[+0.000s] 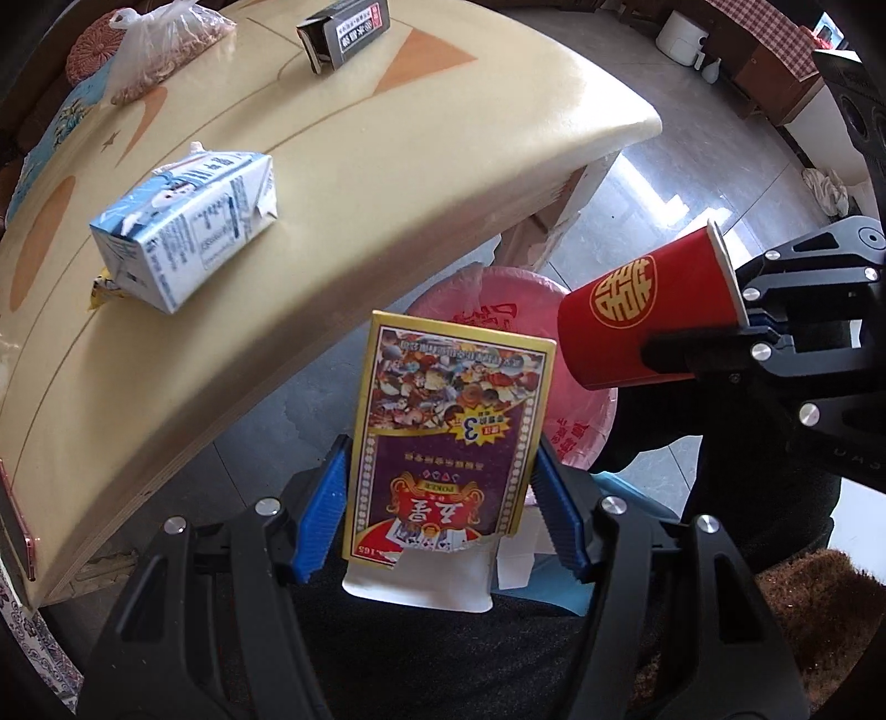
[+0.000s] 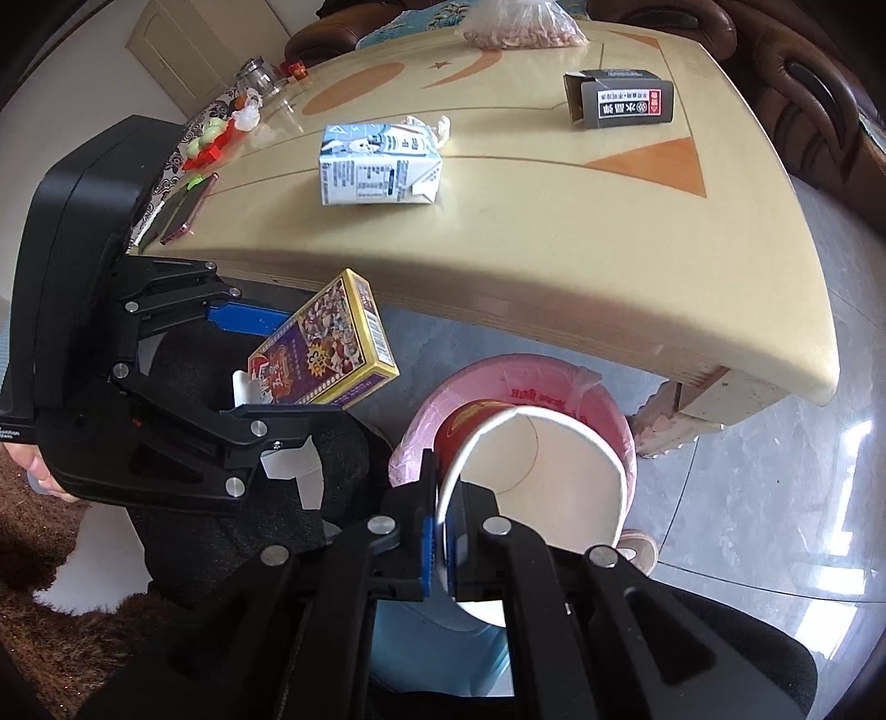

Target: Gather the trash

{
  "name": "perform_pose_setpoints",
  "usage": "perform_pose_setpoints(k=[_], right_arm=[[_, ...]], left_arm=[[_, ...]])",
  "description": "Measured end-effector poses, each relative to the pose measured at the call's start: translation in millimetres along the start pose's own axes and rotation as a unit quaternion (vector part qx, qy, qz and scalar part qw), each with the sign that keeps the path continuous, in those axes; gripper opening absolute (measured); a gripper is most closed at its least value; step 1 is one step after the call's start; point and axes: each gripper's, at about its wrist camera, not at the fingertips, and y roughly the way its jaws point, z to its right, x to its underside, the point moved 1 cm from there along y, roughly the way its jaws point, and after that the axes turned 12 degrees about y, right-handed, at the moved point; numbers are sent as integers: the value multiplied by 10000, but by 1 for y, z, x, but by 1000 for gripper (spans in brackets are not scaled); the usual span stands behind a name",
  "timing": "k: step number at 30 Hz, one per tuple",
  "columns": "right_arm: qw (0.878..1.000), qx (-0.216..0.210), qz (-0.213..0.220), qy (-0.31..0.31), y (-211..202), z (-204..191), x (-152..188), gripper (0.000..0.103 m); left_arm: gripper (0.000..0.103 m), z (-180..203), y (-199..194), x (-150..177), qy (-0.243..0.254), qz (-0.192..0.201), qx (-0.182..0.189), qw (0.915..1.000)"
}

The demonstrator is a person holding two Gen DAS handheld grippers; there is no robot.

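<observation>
My left gripper [image 1: 440,498] is shut on a yellow and purple playing-card box [image 1: 451,432], held off the table's edge over the bin with the pink bag [image 1: 576,421]. The box also shows in the right wrist view [image 2: 326,343]. My right gripper [image 2: 440,531] is shut on the rim of a red paper cup [image 2: 531,471], mouth toward the camera, just above the pink-lined bin [image 2: 559,376]. The cup shows red with a gold emblem in the left wrist view [image 1: 648,315]. A blue and white milk carton [image 1: 183,238] and a dark small box [image 1: 343,33] lie on the table.
The cream table [image 2: 554,221] carries a plastic bag of nuts [image 1: 160,55], a phone [image 2: 183,210] at its left edge and a glass jar [image 2: 260,77]. A brown rug [image 1: 814,626] lies on the tiled floor. A dark sofa [image 2: 803,94] stands behind the table.
</observation>
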Motion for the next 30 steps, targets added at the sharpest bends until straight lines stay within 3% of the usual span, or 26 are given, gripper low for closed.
perform_pose_setpoints(k=[9, 30], right_arm=[[9991, 7, -253, 337, 51, 25, 16, 3], [9897, -145, -962, 1055, 154, 83, 16, 4]], left_arm=[[63, 22, 56, -1, 232, -314, 174, 9991], [63, 14, 182, -5, -278, -1282, 1046, 9858]])
